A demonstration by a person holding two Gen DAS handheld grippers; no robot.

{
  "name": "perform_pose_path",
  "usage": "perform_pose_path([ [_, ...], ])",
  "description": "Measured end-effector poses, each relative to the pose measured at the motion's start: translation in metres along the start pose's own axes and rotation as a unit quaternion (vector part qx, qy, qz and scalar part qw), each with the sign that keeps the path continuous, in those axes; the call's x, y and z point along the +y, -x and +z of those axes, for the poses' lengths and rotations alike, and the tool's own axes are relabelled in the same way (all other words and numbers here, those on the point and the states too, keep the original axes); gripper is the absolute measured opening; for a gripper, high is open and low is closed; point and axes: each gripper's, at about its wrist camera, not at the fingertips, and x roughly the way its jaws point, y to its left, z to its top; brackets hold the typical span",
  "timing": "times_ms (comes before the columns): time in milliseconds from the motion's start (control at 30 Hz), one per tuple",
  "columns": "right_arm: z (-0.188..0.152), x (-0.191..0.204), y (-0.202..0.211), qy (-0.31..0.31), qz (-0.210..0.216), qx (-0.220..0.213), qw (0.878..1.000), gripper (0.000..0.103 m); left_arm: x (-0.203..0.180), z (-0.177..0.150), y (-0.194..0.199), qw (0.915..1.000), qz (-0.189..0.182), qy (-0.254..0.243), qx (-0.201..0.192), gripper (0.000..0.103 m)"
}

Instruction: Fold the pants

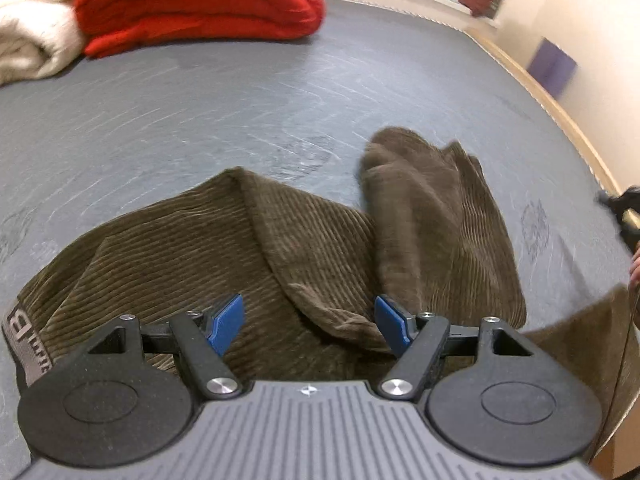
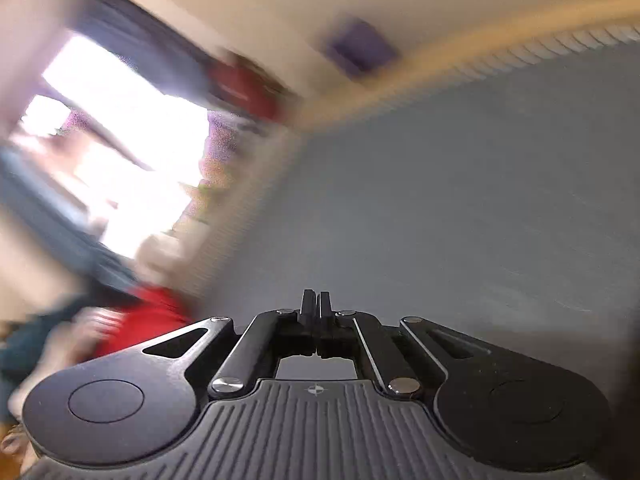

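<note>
Brown corduroy pants [image 1: 224,256] lie rumpled on a grey worktop [image 1: 240,112], directly under and just ahead of the left tongs [image 1: 308,322]. The left tongs stand open, their 2 blue pads spread wide over the fabric and holding nothing. A raised fold of cloth sits between the pads, close to the right-hand one. At the near left edge of the left wrist view, a grey printed waistband [image 1: 24,344] shows, so the waist end lies nearest this hand. From there the garment runs forward and to the right, with 1 bunched part [image 1: 436,216] reaching farther across the surface.

The right tongs [image 2: 315,304] are closed with nothing between them. The right wrist view is heavily blurred and shows only bare grey surface ahead, with no pants in sight. In the left wrist view, a dark shape [image 1: 624,208] at the far right edge may be that tool, well off to the side.

The left hand is judged much the nearer for the coming grasp. A folded red blanket [image 1: 200,4] and a cream blanket [image 1: 28,28] rest at the far side.
</note>
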Motion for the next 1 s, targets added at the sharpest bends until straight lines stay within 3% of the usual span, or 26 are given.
perform_pose_path([
  [100, -0.012, -0.035, -0.034, -0.045, 0.012, 0.117, 0.992, 0.004, -0.006, -0.003, -0.005, 1.0000, -0.007, -0.003, -0.003, 0.077],
  [167, -0.025, -0.024, -0.052, 0.014, 0.024, 0.172, 0.985, 0.010, -0.006, -0.004, -0.006, 0.9999, -0.004, -0.004, -0.009, 0.077],
  [200, -0.030, -0.019, -0.059, 0.046, 0.034, 0.195, 0.979, 0.020, -0.006, -0.005, -0.006, 0.9999, -0.002, -0.005, -0.012, 0.077],
  [233, -0.038, -0.010, -0.067, 0.078, 0.048, 0.215, 0.972, 0.033, -0.007, -0.005, -0.005, 0.9999, -0.001, -0.004, -0.015, 0.077],
  [333, -0.051, 0.003, -0.084, 0.110, 0.056, 0.231, 0.965, 0.043, -0.009, -0.005, -0.003, 0.9997, -0.001, -0.006, -0.022, 0.077],
  [567, -0.084, 0.010, -0.129, 0.107, 0.028, 0.248, 0.962, 0.044, -0.008, -0.006, -0.001, 0.9998, 0.002, -0.008, -0.019, 0.077],
  [700, -0.097, 0.026, -0.142, 0.148, 0.043, 0.246, 0.957, 0.044, -0.008, -0.005, -0.006, 1.0000, 0.000, -0.007, -0.006, 0.077],
  [800, -0.100, 0.024, -0.143, 0.142, 0.054, 0.257, 0.954, 0.044, -0.009, -0.002, -0.004, 0.9999, -0.005, -0.007, -0.006, 0.077],
  [867, -0.101, 0.024, -0.146, 0.143, 0.059, 0.262, 0.953, 0.035, -0.008, -0.001, -0.002, 0.9999, -0.010, -0.003, -0.010, 0.077],
  [900, -0.101, 0.025, -0.147, 0.144, 0.062, 0.267, 0.951, 0.017, -0.008, 0.000, -0.001, 0.9999, -0.011, -0.002, -0.011, 0.077],
  [933, -0.103, 0.023, -0.146, 0.147, 0.066, 0.278, 0.947, 0.011, -0.007, 0.002, 0.000, 0.9999, -0.012, 0.001, -0.012, 0.077],
  [1000, -0.105, 0.033, -0.140, 0.171, 0.073, 0.270, 0.945, 0.009, -0.007, 0.004, 0.000, 0.9998, -0.015, 0.006, -0.011, 0.077],
])
